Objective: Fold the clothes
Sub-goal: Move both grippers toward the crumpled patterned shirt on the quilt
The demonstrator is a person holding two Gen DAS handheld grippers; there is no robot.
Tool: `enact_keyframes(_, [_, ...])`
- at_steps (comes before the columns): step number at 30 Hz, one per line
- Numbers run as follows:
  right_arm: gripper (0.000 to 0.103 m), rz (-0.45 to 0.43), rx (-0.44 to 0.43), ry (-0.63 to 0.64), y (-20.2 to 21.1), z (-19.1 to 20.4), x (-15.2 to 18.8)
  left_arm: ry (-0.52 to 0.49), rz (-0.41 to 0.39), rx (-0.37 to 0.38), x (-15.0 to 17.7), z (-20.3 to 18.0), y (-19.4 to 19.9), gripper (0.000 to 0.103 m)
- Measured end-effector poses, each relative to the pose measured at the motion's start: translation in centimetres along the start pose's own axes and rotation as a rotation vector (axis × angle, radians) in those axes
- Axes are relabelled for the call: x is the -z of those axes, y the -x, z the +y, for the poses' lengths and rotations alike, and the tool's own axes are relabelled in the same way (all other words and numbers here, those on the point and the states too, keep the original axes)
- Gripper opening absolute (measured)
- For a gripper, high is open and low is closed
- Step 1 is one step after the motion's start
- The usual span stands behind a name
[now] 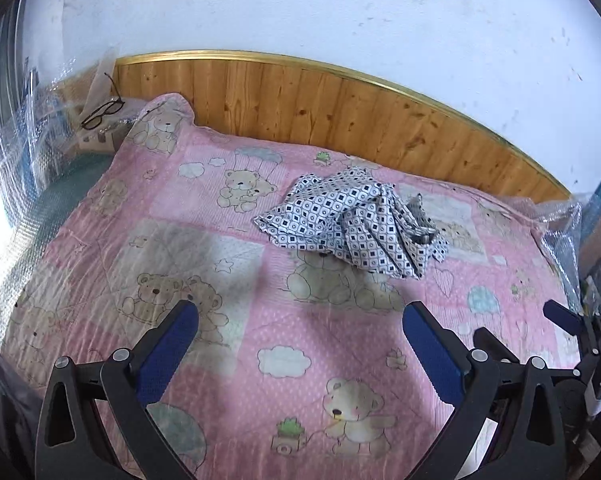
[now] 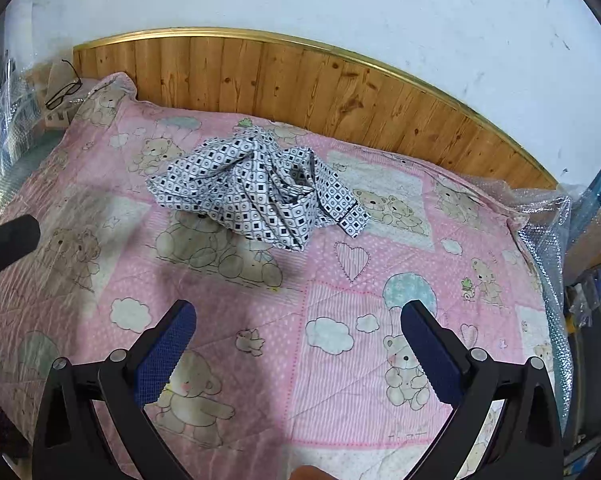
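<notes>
Fingers (image 1: 172,344) of the left gripper (image 1: 300,340) stand wide apart with nothing between them, blue pads facing inward, hovering above the pink bear-print quilt (image 1: 260,320). The right gripper (image 2: 298,336) is likewise spread wide and empty; its fingers (image 2: 168,344) hang over the same quilt, well short of the garment.

Left to right across the scene: crinkled clear plastic wrap (image 1: 24,128) lines the left edge. A pair of dark-framed glasses (image 1: 102,113) lies on a small box (image 1: 96,142) at the quilt's far left corner. The wooden headboard (image 1: 340,120), topped by a gold trim, runs behind the bed against a white wall (image 1: 300,8). The task item, a crumpled white shirt with dark square print (image 1: 352,222), lies in a heap on the quilt toward the headboard, ahead of both grippers and touching neither. More plastic wrap (image 2: 548,216) sits at the right edge.
</notes>
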State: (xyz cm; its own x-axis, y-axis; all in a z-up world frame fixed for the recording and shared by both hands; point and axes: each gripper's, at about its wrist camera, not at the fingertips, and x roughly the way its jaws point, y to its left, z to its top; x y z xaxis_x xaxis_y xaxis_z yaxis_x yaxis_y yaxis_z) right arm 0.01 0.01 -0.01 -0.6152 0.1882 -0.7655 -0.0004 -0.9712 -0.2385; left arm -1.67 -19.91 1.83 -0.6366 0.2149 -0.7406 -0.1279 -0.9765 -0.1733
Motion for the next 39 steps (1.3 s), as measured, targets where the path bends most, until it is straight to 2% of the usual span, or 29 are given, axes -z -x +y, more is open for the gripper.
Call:
enact_keyframes(3, [0.103,0.001,0.002,0.004,-0.2,-0.1,0.1,0.016,-0.02,-0.017,-0.2,-0.2,-0.1,0.102])
enact_keyframes(5, [0.103,0.009,0.018,0.014,0.1,0.5,0.1,-0.023,-0.066,-0.028,0.9,-0.8,1.5,0.102])
enact_keyframes(7, [0.103,-0.001,0.032,0.011,1.2,1.2,0.2,-0.028,-0.079,-0.011,1.6,-1.1,2.5,0.102])
enact_keyframes(11, [0.103,0.009,-0.005,-0.019,2.0,0.5,0.5,-0.051,-0.003,0.016,0.3,-2.2,4.1,0.102])
enact_keyframes(19, [0.1,0.054,-0.098,-0.106,1.7,-2.0,1.0,-0.045,0.047,0.075,0.2,-4.3,5.6,0.1])
enact_keyframes(20, [0.094,0.055,-0.111,-0.102,1.6,-2.4,1.1,-0.045,0.048,0.085,0.1,-4.7,5.8,0.092])
enact_keyframes(21, [0.08,0.057,-0.124,-0.098,1.6,-2.7,1.2,-0.049,0.054,0.087,0.0,-5.2,6.0,0.085])
enact_keyframes(22, [0.069,0.058,-0.137,-0.094,1.5,-3.0,1.2,-0.053,0.06,0.087,-0.1,-5.8,6.1,0.067])
enact_keyframes(23, [0.041,0.061,-0.154,-0.093,1.4,-3.4,1.3,-0.054,0.071,0.08,-0.1,-6.2,6.2,0.051])
enact_keyframes(24, [0.014,0.067,-0.177,-0.098,1.3,-3.9,1.4,-0.049,0.077,0.079,-0.1,-6.7,6.2,0.044])
enact_keyframes(25, [0.006,0.074,-0.2,-0.103,1.2,-4.4,1.5,-0.044,0.082,0.079,-0.1,-7.2,6.2,0.031])
enact_keyframes(26, [0.004,0.075,-0.216,-0.102,1.2,-4.8,1.6,-0.039,0.087,0.083,0.0,-7.4,6.3,0.019])
enact_keyframes(27, [0.003,0.068,-0.219,-0.091,1.2,-5.2,1.7,-0.035,0.088,0.084,0.0,-7.9,6.4,0.015])
enact_keyframes(31, [0.003,0.042,-0.211,-0.065,1.1,-6.4,1.9,-0.047,0.097,0.062,-0.1,-9.5,6.1,0.013])
enact_keyframes(32, [0.006,0.036,-0.201,-0.056,1.0,-6.7,1.9,-0.05,0.101,0.053,-0.1,-10.0,5.9,0.018])
enact_keyframes(33, [0.021,0.034,-0.194,-0.047,0.9,-6.8,2.1,-0.053,0.106,0.043,0.0,-10.4,5.7,0.023])
enact_keyframes(34, [0.033,0.033,-0.188,-0.045,0.7,-7.1,2.2,-0.054,0.11,0.029,0.0,-10.6,5.4,0.043])
enact_keyframes(35, [0.059,0.031,-0.189,-0.048,0.4,-7.3,2.3,-0.054,0.115,0.015,0.0,-10.7,5.2,0.066])
enact_keyframes(36, [0.07,0.03,-0.19,-0.051,0.1,-7.6,2.4,-0.056,0.107,0.003,-0.1,-10.9,5.0,0.073])
enact_keyframes(37, [0.07,0.029,-0.19,-0.054,-0.2,-7.9,2.5,-0.059,0.098,-0.008,-0.2,-11.1,4.9,0.077])
enact_keyframes(39, [0.07,0.053,-0.207,-0.071,-1.4,-8.3,2.6,-0.066,0.107,-0.025,-0.6,-11.1,4.0,0.078])
